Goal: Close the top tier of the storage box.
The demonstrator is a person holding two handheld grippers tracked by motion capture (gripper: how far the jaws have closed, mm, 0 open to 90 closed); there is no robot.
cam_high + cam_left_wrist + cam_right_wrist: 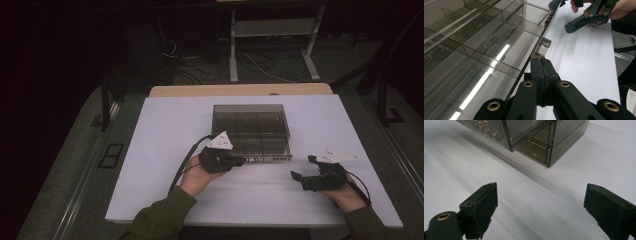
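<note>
I see the clear box (pixel 251 131) mid tabletop (pixel 150 150). My left gripper (pixel 241 161) is pressed together at box's front edge, pinching nothing; right gripper (pixel 303 169) is spread, just right of box.

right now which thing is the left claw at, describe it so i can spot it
On the white table, look at the centre, toward the far edge. There sits a smoky clear plastic box, flat and split into compartments. It is the one container there, and the shut left claw meets its near edge.

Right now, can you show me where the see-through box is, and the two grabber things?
clear box (pixel 250 117), high view, on its lid.
left gripper (pixel 541 72), left gripper view, on its shut fingertips.
right gripper (pixel 540 203), right gripper view, midway between its open fingertips.
</note>
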